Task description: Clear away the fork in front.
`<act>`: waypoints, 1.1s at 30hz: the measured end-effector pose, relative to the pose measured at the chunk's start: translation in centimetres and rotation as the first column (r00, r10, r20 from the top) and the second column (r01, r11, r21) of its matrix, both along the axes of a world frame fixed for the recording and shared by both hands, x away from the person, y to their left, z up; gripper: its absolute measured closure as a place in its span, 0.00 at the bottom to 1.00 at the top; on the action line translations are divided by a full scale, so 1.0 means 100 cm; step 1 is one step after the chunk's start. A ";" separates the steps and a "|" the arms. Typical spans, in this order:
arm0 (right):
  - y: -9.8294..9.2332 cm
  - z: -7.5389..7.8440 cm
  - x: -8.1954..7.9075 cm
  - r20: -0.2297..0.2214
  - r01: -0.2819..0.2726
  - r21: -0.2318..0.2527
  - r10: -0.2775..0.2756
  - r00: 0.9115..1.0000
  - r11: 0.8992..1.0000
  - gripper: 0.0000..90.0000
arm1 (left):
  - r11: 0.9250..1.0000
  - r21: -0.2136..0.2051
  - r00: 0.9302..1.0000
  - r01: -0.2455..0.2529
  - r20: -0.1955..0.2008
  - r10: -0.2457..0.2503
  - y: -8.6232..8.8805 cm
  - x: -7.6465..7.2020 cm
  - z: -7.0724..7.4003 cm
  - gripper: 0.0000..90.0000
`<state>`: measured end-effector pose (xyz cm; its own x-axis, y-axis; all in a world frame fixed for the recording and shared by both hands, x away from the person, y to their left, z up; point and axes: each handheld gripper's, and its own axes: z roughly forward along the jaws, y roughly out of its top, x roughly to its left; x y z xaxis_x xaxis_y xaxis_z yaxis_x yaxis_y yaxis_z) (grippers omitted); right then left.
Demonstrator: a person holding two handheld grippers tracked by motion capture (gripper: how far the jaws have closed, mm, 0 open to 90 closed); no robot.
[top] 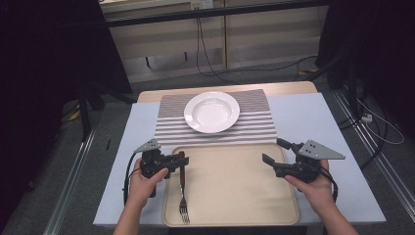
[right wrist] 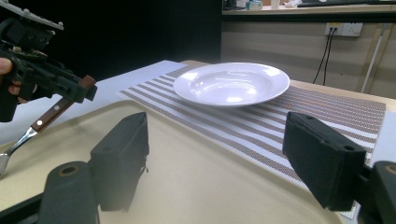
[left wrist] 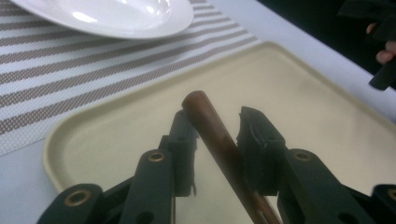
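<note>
A fork (top: 183, 196) with a brown wooden handle lies tilted over the left side of the beige tray (top: 235, 186), tines down on the tray. Its handle (left wrist: 212, 126) runs slantwise between the jaws of my left gripper (top: 182, 161), leaning on one pad with a gap at the other. From the right gripper view the fork (right wrist: 46, 116) slopes down from the left gripper (right wrist: 81, 88) to the tray (right wrist: 187, 177). My right gripper (top: 274, 151) hovers open over the tray's right edge, nothing between its jaws (right wrist: 219, 130).
A white plate (top: 211, 111) sits on a striped placemat (top: 254, 122) behind the tray, on a pale blue tabletop (top: 303, 117). Dark stands and cables flank the table on the floor.
</note>
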<state>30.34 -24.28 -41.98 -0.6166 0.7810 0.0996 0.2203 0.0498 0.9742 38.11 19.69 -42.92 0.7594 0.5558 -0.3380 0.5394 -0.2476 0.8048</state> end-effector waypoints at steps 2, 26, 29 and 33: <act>0.000 0.000 0.000 -0.003 -0.003 0.001 0.003 1.000 1.000 0.25 | 1.000 0.011 1.000 0.000 0.004 0.000 0.001 -0.001 -0.002 0.73; 0.000 -0.005 -0.001 -0.024 -0.015 0.033 0.016 1.000 0.999 0.25 | 0.993 0.094 0.996 -0.074 0.048 0.070 0.005 0.004 -0.015 0.59; -0.003 -0.004 -0.003 -0.024 -0.008 0.037 0.009 1.000 0.999 0.25 | 0.992 0.075 0.994 -0.101 0.060 0.096 0.008 0.001 -0.011 0.55; -0.006 -0.003 -0.007 -0.027 -0.003 0.038 0.004 1.000 0.999 0.25 | 0.991 0.057 0.988 -0.121 0.098 0.115 0.011 -0.006 -0.001 0.49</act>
<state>29.64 -24.90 -42.30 -0.6158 0.7742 0.1461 0.2466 0.0133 0.9690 37.49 20.80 -43.03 0.7140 0.6613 -0.2300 0.4903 -0.2378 0.8385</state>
